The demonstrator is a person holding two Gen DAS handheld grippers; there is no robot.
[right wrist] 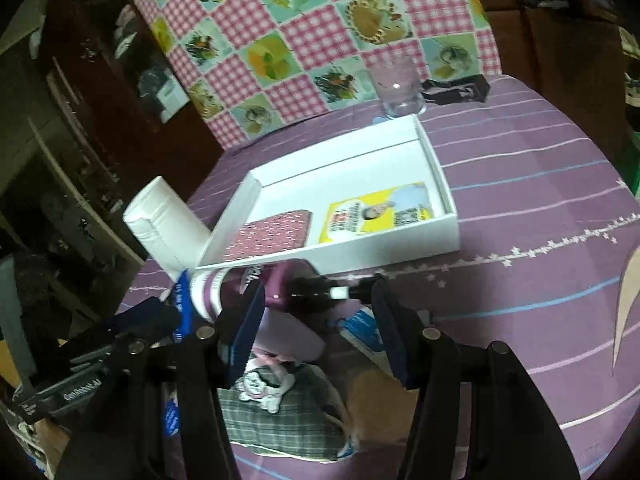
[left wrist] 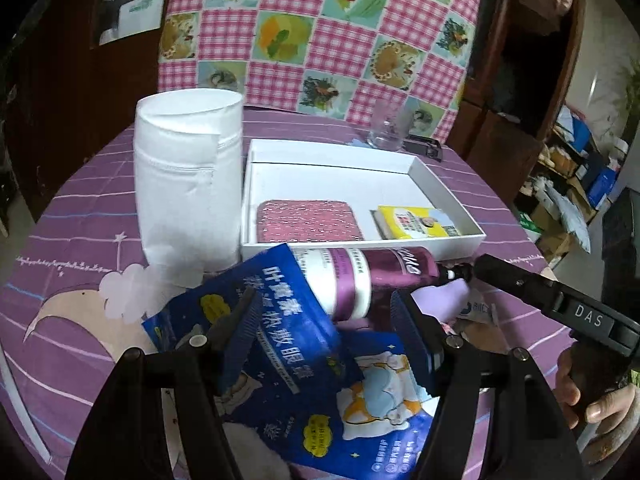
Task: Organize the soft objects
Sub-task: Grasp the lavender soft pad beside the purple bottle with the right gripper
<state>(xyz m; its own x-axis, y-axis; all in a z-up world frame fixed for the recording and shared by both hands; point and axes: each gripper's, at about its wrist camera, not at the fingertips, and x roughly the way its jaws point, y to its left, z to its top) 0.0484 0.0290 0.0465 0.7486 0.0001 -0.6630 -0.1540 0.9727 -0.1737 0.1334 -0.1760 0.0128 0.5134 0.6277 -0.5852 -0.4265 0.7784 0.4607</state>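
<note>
Eye-mask pouches [left wrist: 280, 344], blue foil packets with a sleeping cartoon figure, are lying in a loose heap at the near edge of the worktop [left wrist: 80, 216], which is wearing a purple striped cloth with a moon and stars. The left tongs [left wrist: 324, 320] are hovering wide open over that heap, their blue pads straddling the upper pouch without pinching it. A purple spray bottle [left wrist: 372, 276] is lying on its side across the heap, its white base over the pouch and its black nozzle pointing toward the right tongs [right wrist: 316, 308]. Those are also standing open, jaws spread either side of the nozzle end, gripping nothing that I can make out. Beneath them a grey plaid pouch with a white cat figure [right wrist: 276, 404] is resting beside a small blue-and-white packet [right wrist: 364, 332].

Just behind the bottle a shallow white box [left wrist: 452, 188] is sitting, holding a maroon dotted case [left wrist: 308, 220] at its left and a yellow printed packet [left wrist: 416, 222] at its right. A rolled white fabric cylinder [left wrist: 188, 184] is standing upright just left of the box. A clear glass [left wrist: 388, 128] is standing behind the box, in front of a pink checked patchwork cloth [left wrist: 328, 28].
</note>
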